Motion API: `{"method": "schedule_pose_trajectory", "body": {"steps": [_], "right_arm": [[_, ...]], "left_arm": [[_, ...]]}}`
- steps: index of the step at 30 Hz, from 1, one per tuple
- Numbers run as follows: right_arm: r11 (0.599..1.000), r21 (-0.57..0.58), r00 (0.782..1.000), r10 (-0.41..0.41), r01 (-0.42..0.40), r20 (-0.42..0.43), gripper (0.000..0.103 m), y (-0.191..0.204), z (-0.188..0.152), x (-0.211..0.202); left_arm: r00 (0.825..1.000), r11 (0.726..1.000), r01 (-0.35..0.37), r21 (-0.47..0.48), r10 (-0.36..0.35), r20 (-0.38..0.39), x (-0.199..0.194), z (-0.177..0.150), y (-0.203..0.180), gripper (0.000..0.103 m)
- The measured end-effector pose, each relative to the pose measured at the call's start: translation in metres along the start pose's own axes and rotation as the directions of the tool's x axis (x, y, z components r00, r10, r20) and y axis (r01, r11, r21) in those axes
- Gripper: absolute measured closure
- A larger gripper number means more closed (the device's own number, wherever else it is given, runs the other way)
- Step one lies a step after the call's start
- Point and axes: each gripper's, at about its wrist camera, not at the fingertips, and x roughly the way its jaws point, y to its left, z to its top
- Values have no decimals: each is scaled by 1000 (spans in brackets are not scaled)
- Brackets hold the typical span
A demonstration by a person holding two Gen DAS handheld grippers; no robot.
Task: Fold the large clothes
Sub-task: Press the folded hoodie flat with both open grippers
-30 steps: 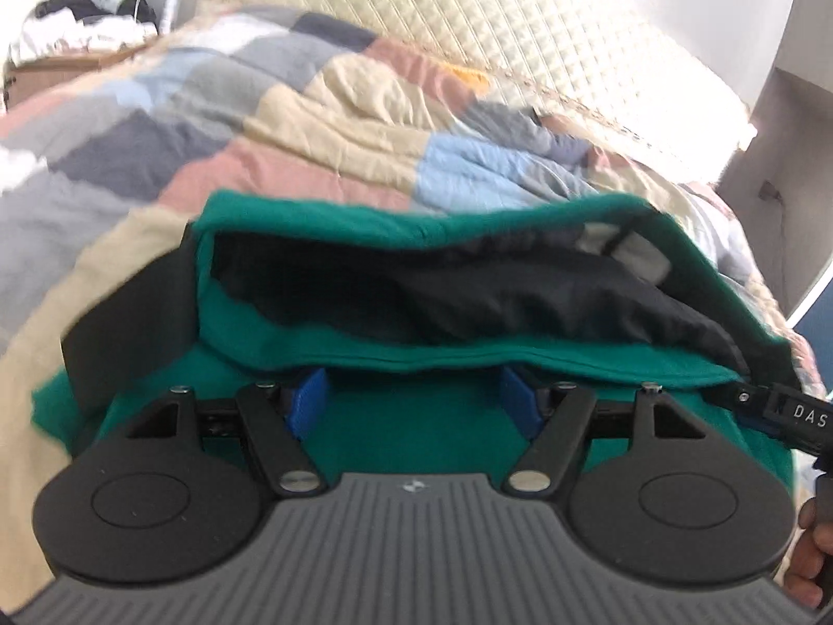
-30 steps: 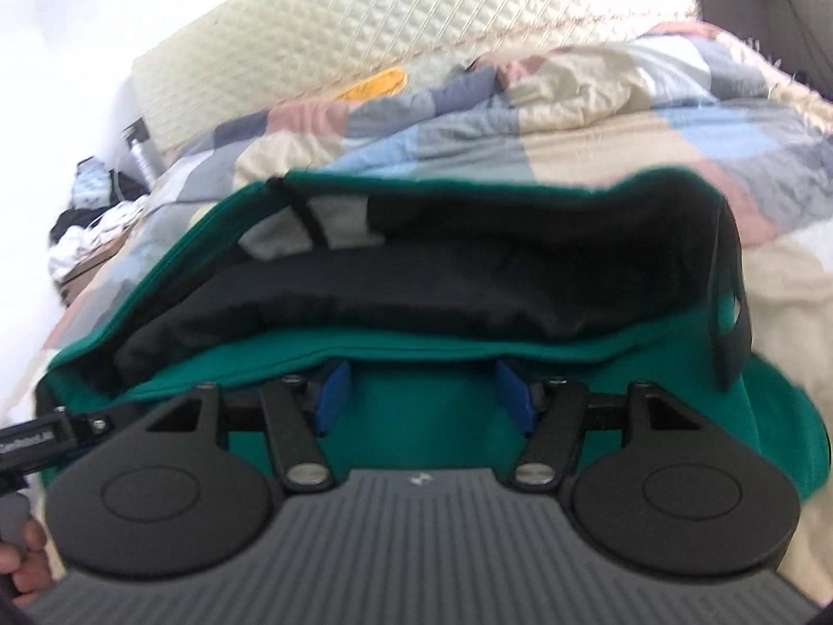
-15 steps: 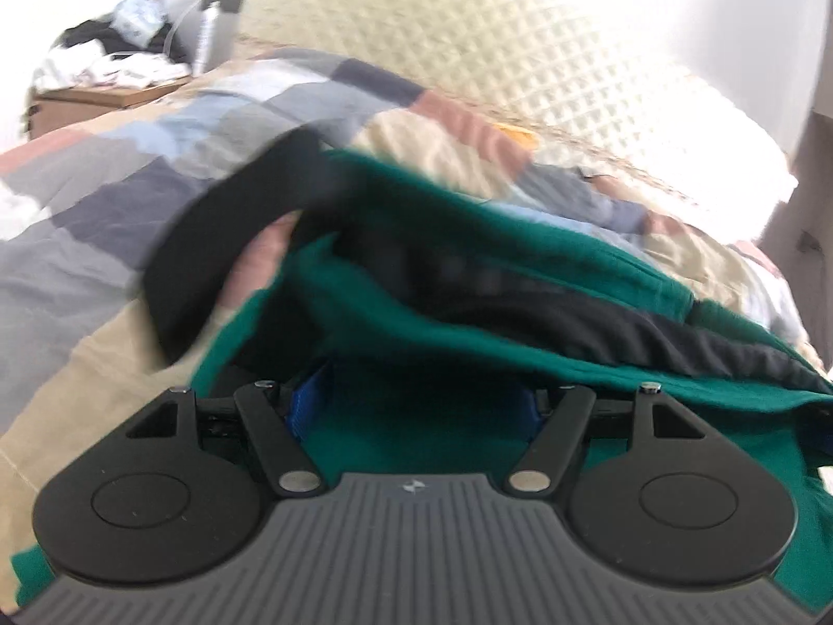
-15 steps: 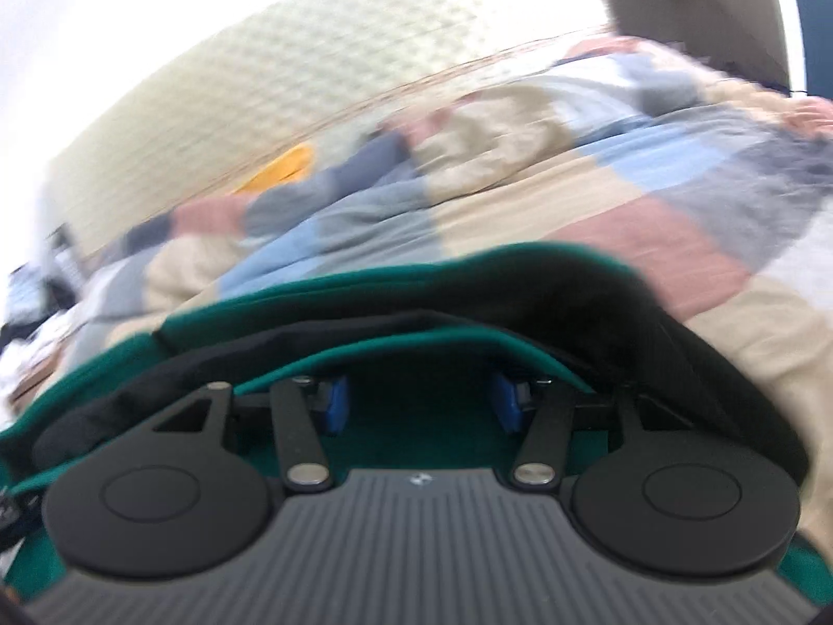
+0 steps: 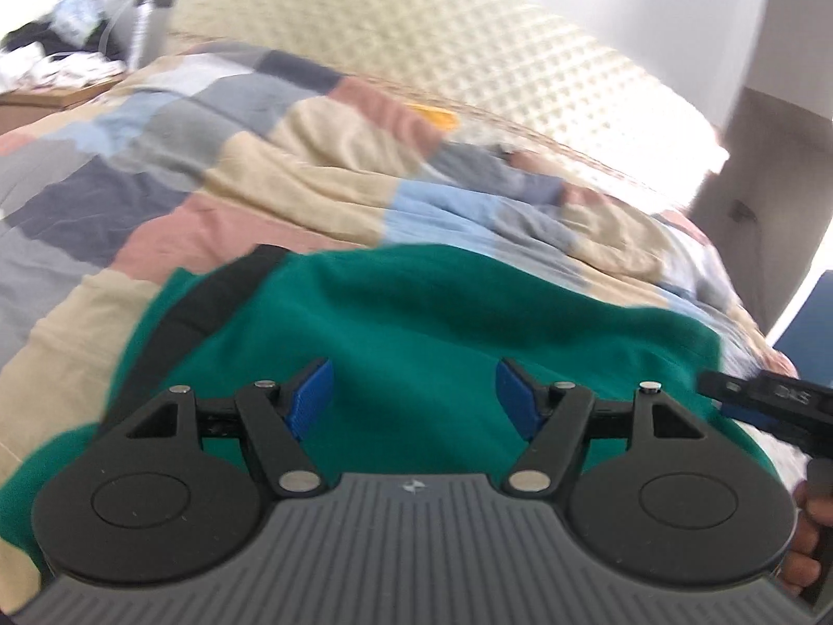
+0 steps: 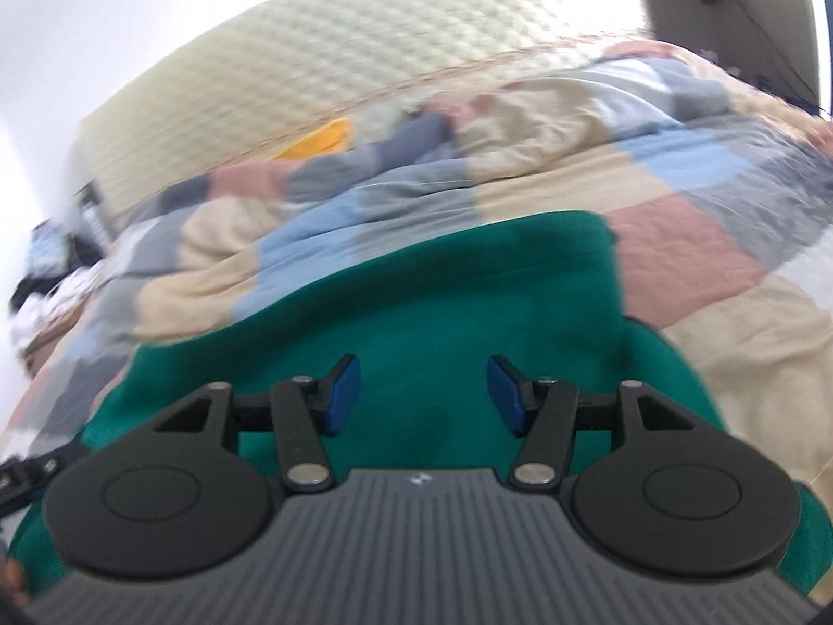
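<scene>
A bed (image 5: 130, 271) under a patchwork quilt (image 5: 312, 177) fills both views, with a cream quilted headboard (image 5: 416, 47) along its far side. Nearest the cameras, the green garment (image 5: 442, 323) lies on the quilt's near part, its green face turned up and a black band (image 5: 208, 297) showing along its left edge. It looks doubled over on itself, so I judge 1 fold has just been laid and the cloth let go to settle.

The left claw (image 5: 414, 396) hangs over the garment's left half with its blue pads (image 5: 310, 398) set wide apart and nothing between them. The right claw (image 6: 424, 396) sits over the right half, jaws likewise apart and empty, having shifted a little in width just now. Both point down at a slant, probably so the person can check the fold.

Far left, a cluttered bedside stand (image 5: 62, 83) is blurred. Smoothing or another fold seems next.
</scene>
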Motion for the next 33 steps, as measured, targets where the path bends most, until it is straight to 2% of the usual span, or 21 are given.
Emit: {"method": "schedule_pose_trajectory", "body": {"steps": [5,10,17,23,28,33], "right_arm": [[992,-98,997,81,-82,-9,46,29,-11,-24],[973,-152,984,164,-173,-68,46,47,-24,-28],[971,-165,981,158,-174,-109,45,49,-33,-4],[972,-151,980,163,-179,-115,45,44,-39,10],[976,-109,978,176,-188,-112,45,41,-39,3],[982,-44,977,176,-182,-120,45,32,-39,-25]], "left_arm": [[998,995,63,78,-62,-24,-18,-18,-29,29],[996,990,48,130,-39,-75,-9,-33,-41,29],[990,995,29,100,-15,-139,13,-37,-36,24],[990,996,14,90,-1,-139,21,-39,-33,22],[992,998,-3,65,11,-124,3,-40,-35,23],[992,1000,-9,-10,8,-124,-36,-45,-26,23]]}}
